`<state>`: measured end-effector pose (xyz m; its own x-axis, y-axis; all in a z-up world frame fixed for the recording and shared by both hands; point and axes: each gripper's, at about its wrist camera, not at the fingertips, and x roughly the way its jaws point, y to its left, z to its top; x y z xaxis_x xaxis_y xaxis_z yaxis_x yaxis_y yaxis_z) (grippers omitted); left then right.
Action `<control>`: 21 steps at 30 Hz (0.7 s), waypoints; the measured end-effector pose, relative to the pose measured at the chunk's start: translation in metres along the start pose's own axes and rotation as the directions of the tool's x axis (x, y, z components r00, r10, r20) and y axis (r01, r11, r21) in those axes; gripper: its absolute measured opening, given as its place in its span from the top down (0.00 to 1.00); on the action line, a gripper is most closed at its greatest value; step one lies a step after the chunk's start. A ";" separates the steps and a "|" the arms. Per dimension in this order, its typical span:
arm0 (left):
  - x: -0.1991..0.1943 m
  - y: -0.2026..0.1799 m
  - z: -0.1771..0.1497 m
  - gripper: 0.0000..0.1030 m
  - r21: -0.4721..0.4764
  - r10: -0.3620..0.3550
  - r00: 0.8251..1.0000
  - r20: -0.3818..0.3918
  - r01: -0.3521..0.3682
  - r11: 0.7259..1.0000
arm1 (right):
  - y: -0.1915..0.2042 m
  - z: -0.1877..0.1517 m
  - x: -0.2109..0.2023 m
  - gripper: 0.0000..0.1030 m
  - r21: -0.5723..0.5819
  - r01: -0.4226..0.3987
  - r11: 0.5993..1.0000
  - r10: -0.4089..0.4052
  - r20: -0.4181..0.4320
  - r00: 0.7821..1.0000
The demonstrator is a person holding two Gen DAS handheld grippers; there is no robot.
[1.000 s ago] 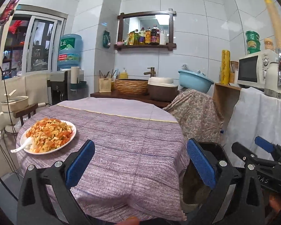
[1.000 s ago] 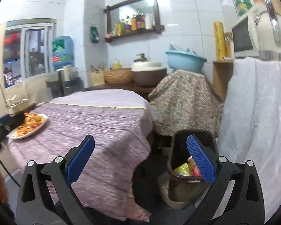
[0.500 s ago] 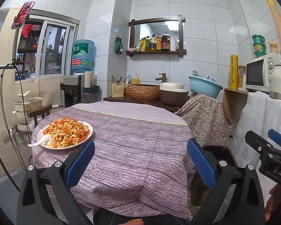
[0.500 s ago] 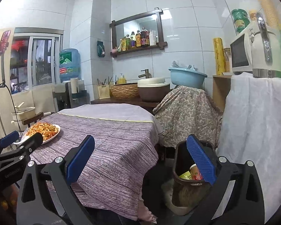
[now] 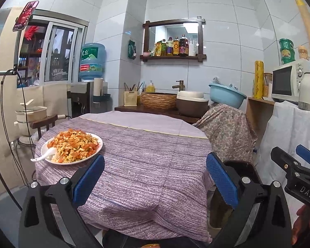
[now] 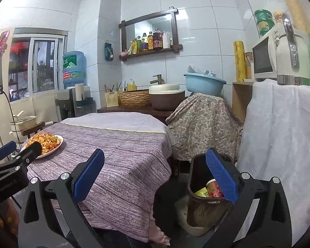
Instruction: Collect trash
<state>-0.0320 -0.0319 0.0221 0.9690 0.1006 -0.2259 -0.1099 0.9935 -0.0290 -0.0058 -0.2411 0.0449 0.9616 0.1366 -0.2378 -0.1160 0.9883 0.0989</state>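
Beside the purple-clothed round table (image 6: 117, 144), at four o'clock, the dark plastic trash bin (image 6: 198, 206) holds cans; both grippers' jaws stand apart, empty, so they should scan for leftover litter.

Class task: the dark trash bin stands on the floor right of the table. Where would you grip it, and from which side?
Grip the trash bin by its thin upper rim, probably the near edge, coming down from above with one finger inside: the top is open, and its body looks too wide for the jaws.

A home kitchen: white tiled walls, a white microwave (image 5: 287, 81) at the right, a wooden wall shelf of sauce bottles (image 5: 173, 56) far back, a blue water-cooler jug (image 5: 92, 61) left.
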 end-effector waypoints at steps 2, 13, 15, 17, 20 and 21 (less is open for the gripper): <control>0.000 0.000 0.000 0.05 0.004 0.003 1.000 0.000 -0.003 1.000 | 0.000 0.000 0.000 0.06 0.000 0.001 1.000 -0.001 0.003 1.000; 0.002 -0.002 0.002 0.05 0.010 0.007 1.000 -0.005 -0.006 1.000 | -0.001 0.000 0.000 0.06 -0.010 0.014 1.000 -0.014 0.001 1.000; 0.001 -0.003 0.003 0.05 0.009 0.006 1.000 -0.003 -0.006 1.000 | -0.002 0.001 0.000 0.06 -0.011 0.016 1.000 -0.016 0.003 1.000; 0.001 -0.003 0.003 0.05 0.008 0.005 1.000 -0.005 -0.005 1.000 | -0.001 0.001 0.000 0.06 -0.011 0.015 1.000 -0.015 0.003 1.000; 0.001 -0.003 0.004 0.05 0.008 0.005 1.000 -0.003 -0.005 1.000 | 0.000 0.000 0.000 0.06 -0.016 0.019 1.000 -0.019 0.003 1.000; 0.002 -0.003 0.004 0.05 0.009 0.004 1.000 -0.003 -0.004 1.000 | 0.000 0.000 0.001 0.06 -0.017 0.019 1.000 -0.019 0.003 1.000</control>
<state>-0.0292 -0.0347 0.0261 0.9679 0.1047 -0.2287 -0.1121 0.9935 -0.0195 -0.0052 -0.2414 0.0445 0.9645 0.1172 -0.2366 -0.1014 0.9918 0.0778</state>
